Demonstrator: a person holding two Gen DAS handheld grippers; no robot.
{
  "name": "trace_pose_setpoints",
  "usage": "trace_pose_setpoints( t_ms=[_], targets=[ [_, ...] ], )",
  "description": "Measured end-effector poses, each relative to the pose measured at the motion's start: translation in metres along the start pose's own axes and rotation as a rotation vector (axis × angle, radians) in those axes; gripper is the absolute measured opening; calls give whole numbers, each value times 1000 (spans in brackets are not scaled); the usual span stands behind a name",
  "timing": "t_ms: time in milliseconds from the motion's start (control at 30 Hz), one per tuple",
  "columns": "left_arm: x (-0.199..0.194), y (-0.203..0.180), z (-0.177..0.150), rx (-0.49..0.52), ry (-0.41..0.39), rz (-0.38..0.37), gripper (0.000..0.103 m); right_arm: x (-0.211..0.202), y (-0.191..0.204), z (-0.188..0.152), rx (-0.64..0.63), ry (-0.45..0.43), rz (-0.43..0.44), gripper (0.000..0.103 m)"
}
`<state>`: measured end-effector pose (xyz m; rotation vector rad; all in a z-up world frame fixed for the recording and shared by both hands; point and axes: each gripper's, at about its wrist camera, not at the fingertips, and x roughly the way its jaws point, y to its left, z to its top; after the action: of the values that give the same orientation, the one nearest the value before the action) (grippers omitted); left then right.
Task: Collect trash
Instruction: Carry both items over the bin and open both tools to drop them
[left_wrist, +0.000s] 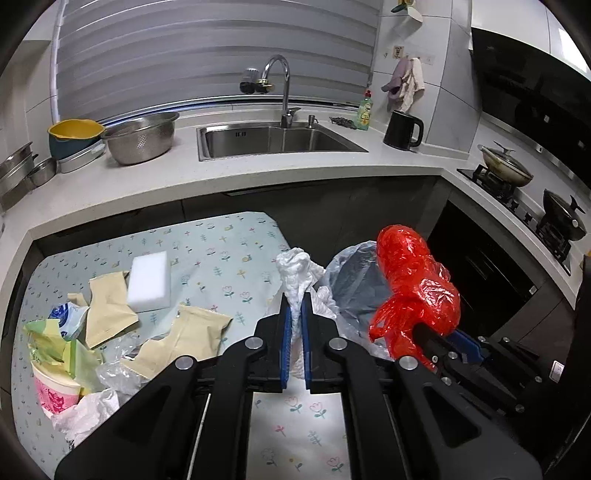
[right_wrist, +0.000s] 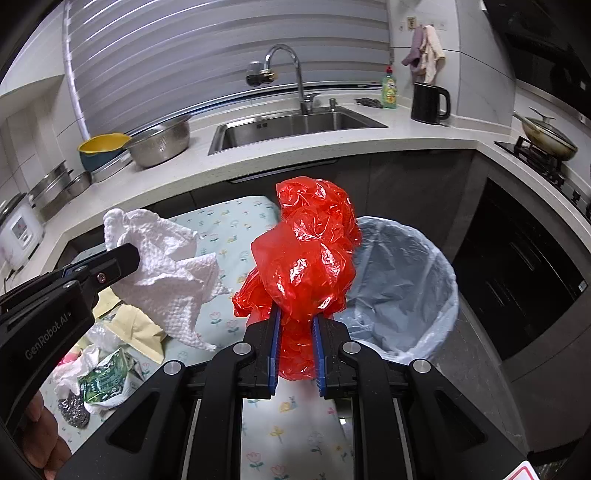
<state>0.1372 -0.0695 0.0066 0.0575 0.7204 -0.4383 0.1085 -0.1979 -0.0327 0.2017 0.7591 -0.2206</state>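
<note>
Pinching a crumpled white paper towel (left_wrist: 295, 273) in my left gripper (left_wrist: 295, 314) and a crinkled red plastic bag (right_wrist: 306, 258) in my right gripper (right_wrist: 295, 332), I am holding both clear of the floral-cloth table (left_wrist: 221, 251), beside the blue-lined round bin (right_wrist: 402, 291), for dropping in.

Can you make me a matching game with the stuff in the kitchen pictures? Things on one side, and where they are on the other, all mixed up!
Things:
1. red plastic bag
2. white paper towel
3. white sponge block
4. black kettle

Places:
A. on the counter right of the sink
B. pinched in the left tongs
C. lying on the flowered tablecloth
D. pinched in the right tongs

Pairs: 1-D, 2-B, 3-C, 4-A
</note>
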Motion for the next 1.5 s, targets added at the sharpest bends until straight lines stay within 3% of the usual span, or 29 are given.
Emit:
trace_pose_setpoints(
  t_ms=[300, 500, 733, 833, 900, 1100, 1300, 1367, 1400, 1500],
  targets=[
    [36, -51, 18, 104, 31, -100, 5, 24, -65, 0, 98, 40, -75, 14],
    [86, -82, 37, 153, 83, -186, 5, 43, -107, -1, 171, 62, -131, 14],
    [138, -100, 45, 126, 192, -277, 8, 59, -125, -6, 206, 83, -137, 14],
    [144, -100, 44, 132, 188, -262, 28, 66, -124, -8, 202, 88, -138, 14],
    [141, -96, 43, 118, 164, -255, 50, 72, -124, -7, 202, 95, -133, 14],
    [129, -78, 46, 89, 111, -215, 60, 84, -118, 0, 191, 104, -109, 19],
    [120, -52, 45, 50, 92, -146, 62, 92, -102, 12, 152, 81, -80, 21],
    [115, -44, 43, 52, 81, -119, 67, 92, -99, 14, 164, 76, -79, 38],
    [112, -40, 42, 47, 73, -99, 74, 90, -98, 15, 167, 69, -75, 41],
    [101, -26, 37, 29, 43, -61, 78, 82, -91, 18, 166, 41, -76, 54]
  ],
)
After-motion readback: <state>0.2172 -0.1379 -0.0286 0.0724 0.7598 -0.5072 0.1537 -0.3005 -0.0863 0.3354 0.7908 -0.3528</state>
